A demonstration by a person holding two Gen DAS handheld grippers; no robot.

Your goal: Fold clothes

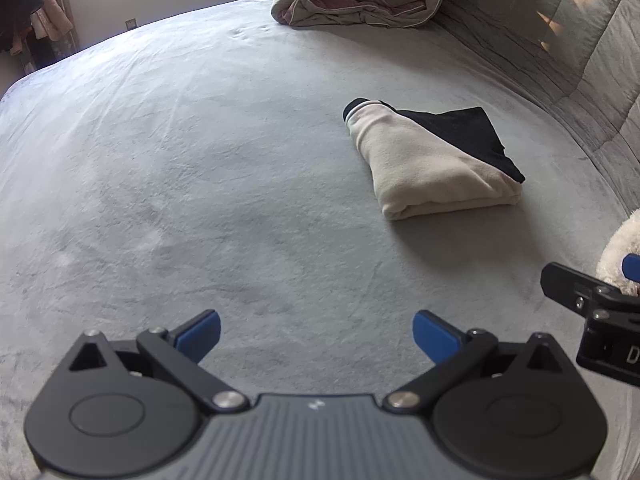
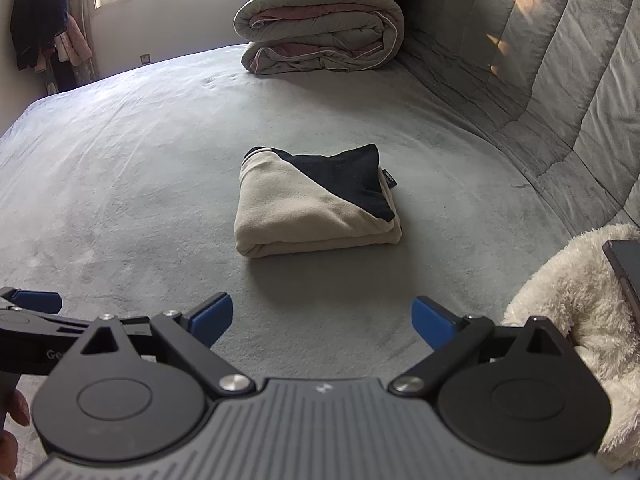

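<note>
since the cream-and-black garment [image 2: 316, 204] lies folded on the bed [image 2: 120, 160], both claws, left claw [image 1: 316, 334] and right claw [image 2: 322, 320], released and empty, should back off without snagging it.

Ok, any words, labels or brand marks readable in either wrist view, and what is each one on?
"D", cut off by the frame edge: white letter on the right gripper's black body, left wrist view.
"Ge", the rest hidden: faint lettering on the left gripper's black body, right wrist view.
Small dark tag on the folded garment: too small to read.
Small white logo on each gripper's grey housing: a mark, not letters.
</note>
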